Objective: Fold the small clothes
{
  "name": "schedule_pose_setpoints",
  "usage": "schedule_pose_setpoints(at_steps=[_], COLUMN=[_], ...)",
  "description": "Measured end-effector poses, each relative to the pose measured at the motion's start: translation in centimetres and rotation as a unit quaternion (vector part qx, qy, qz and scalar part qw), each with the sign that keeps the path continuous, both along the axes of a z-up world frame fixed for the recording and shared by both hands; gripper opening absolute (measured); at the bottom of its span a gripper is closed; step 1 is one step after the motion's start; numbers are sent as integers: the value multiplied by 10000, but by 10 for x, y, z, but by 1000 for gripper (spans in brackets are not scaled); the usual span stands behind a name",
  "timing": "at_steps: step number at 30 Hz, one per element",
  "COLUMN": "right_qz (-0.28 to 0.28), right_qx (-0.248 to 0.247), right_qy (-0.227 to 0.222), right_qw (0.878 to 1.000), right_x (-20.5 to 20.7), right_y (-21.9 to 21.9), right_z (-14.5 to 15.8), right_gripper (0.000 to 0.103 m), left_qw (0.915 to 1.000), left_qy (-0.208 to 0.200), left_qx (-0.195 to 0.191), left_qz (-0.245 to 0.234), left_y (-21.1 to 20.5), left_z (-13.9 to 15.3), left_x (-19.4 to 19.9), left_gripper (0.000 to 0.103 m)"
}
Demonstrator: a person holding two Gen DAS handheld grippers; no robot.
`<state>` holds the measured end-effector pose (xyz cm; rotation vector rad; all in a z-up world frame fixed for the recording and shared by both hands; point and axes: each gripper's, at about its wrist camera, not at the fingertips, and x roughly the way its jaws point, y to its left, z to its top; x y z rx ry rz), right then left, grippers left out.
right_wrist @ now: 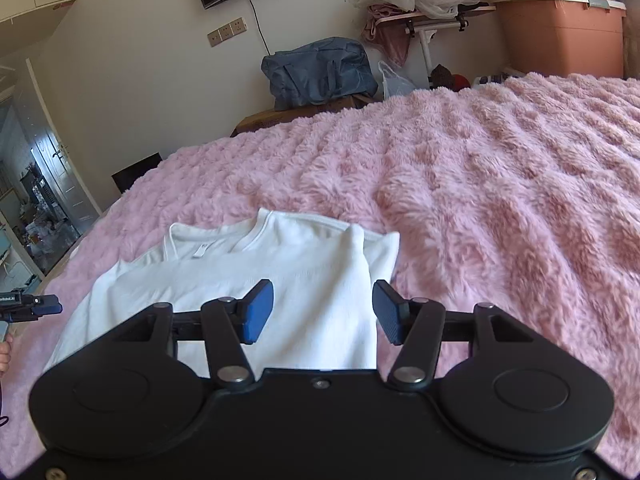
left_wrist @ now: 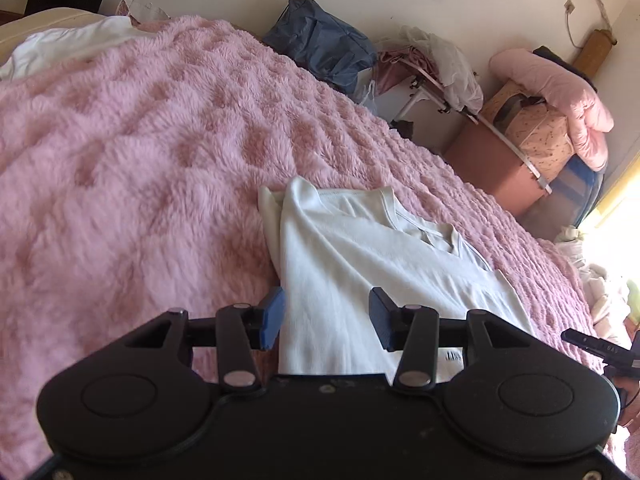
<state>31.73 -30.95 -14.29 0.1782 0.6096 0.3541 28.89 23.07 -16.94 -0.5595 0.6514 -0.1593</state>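
White cotton lies on the pink fleece blanket (left_wrist: 140, 160) in the left wrist view: a small shirt (left_wrist: 360, 264) with its neckline turned away from the camera and one side already doubled over, so a second layer peeks out along its left edge. The left gripper (left_wrist: 326, 316) hangs just above the near part of the shirt with its blue pads (left_wrist: 274, 318) standing apart and nothing pinched between them; the left pad sits over the shirt's folded edge, the right one over the cloth itself. At the right border a dark tip of the other tool shows, too little to read

From the right wrist view, the same shirt (right_wrist: 280, 280) spreads flat in front, collar and label at the far end, a folded sleeve stacked along its right side. The right gripper (right_wrist: 322, 314) is also spread, empty, its pads (right_wrist: 256, 316) poised over the near hem area, the right one near the shirt's right edge. The left tool (right_wrist: 40, 306) pokes in at the left border beside the shirt

The step in hand looks like taking fresh hold for the next fold. To do it well, each gripper should come down onto the near hem corners, catch every layer together, lift evenly, and carry the hem toward the collar so the edges line up without dragging the fleece
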Motion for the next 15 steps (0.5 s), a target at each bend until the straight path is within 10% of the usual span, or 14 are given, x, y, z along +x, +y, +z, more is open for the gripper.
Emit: schedule_pose_setpoints(at_steps=[9,15], right_qz=[185,-70], right_qx=[-627,-522], right_qy=[512,830], right_qw=[9965,9952], right_x=[-68,-59], right_y=[-5,-1], right_z=[-47,-53], right_gripper=[55,17], left_qw=[9993,9981], left_qy=[148,420], left_qx=[-66,226], left_qz=[-347,-395], left_y=[-17,-27], left_z=[-29,-34], left_x=[-61,-52], left_gripper=[48,45])
